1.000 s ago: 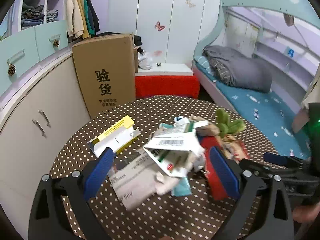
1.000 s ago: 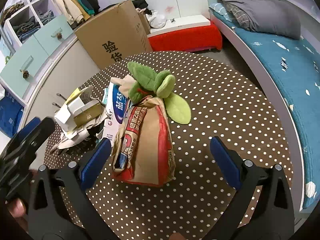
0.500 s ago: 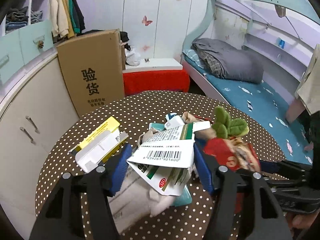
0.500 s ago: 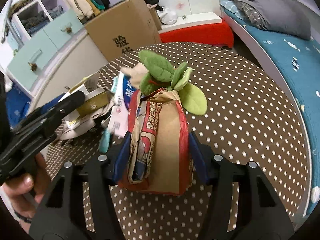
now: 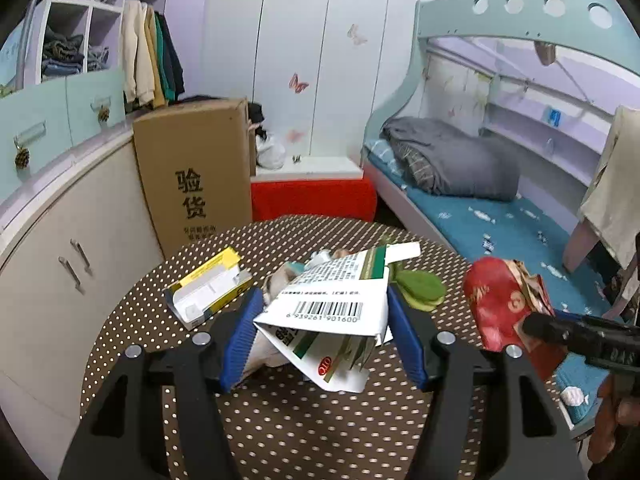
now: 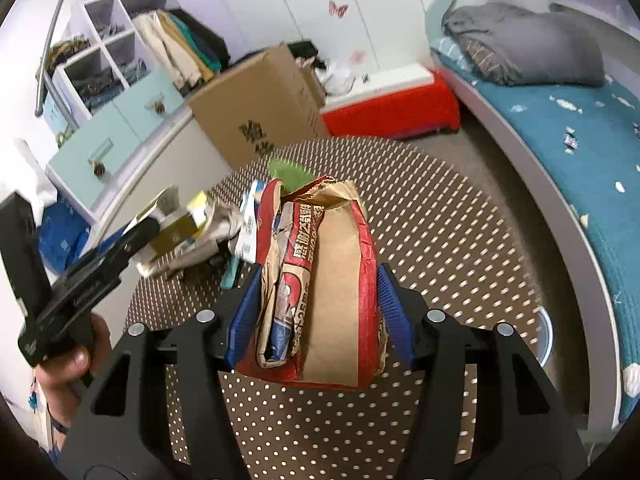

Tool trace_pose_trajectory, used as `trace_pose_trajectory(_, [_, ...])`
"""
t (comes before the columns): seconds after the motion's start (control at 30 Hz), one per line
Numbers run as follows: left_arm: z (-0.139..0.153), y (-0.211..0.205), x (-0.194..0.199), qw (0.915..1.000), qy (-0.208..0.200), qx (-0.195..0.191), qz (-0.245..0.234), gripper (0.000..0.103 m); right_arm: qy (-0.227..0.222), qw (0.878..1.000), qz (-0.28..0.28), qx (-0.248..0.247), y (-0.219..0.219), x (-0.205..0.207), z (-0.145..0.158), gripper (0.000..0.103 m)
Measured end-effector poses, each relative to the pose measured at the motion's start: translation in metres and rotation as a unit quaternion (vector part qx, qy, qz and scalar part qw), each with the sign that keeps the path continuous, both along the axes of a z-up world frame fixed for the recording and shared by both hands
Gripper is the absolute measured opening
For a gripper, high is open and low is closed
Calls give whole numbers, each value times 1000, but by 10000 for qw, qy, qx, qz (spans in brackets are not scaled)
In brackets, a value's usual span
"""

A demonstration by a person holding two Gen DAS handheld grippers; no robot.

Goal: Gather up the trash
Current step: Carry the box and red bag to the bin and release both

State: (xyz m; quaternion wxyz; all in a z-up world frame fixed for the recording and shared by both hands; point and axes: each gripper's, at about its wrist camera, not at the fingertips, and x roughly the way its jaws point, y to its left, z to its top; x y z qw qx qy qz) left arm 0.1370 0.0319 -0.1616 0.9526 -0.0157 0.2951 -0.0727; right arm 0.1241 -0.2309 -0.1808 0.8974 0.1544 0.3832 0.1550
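Trash in both our grippers above the polka-dot table (image 5: 280,432), left gripper (image 5: 322,334) clamping a torn white carton (image 5: 324,312), right gripper (image 6: 316,316) clamping a crumpled red paper bag (image 6: 340,280), yellow box (image 5: 208,288) lying far left.

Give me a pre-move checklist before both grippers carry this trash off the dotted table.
1. Left gripper clamped on the white carton: ok.
2. Right gripper clamped on the red paper bag: ok.
3. Bag clear of the table: ok, it appears lifted.
4. Carton free of the crumpled paper beneath: cannot tell.
5. Yellow box collected: not ok, on the table.
6. Bin in sight: not ok.
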Motion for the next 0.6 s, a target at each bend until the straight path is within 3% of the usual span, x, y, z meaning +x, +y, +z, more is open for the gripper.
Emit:
trace_pose_trajectory(0.3, [40, -36, -18, 9986, -381, -134, -337, 61, -599, 9972, -395, 193, -45, -11, 44, 56])
trace_pose_trajectory(0.6, [66, -97, -18, 9932, -426, -520, -946, 61, -1040, 9868, -1219, 239, -123, -31, 77, 57])
